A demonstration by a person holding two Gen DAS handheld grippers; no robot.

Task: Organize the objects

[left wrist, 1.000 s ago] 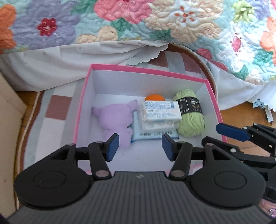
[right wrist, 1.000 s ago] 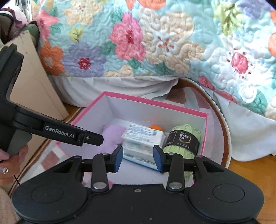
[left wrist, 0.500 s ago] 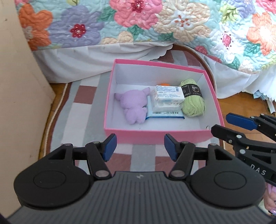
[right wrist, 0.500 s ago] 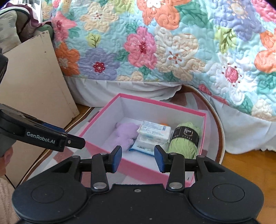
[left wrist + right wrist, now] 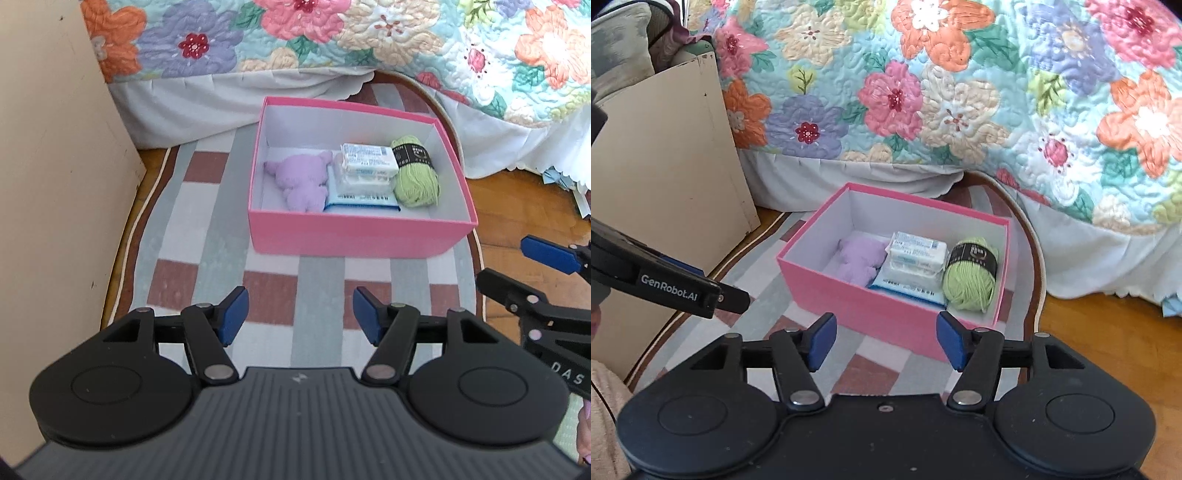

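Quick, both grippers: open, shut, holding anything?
Left gripper: open, jaws opening, nothing between them.
Right gripper: open, jaws opening, nothing between them.

A home bedroom. A bed fills the background, draped in a quilted floral bedspread (image 5: 960,92) with a white bed skirt (image 5: 221,99) beneath it. In front of the bed a striped oval rug (image 5: 207,236) lies on a wooden floor (image 5: 1108,332). To the left of the bed stands a cream cabinet side (image 5: 55,166).
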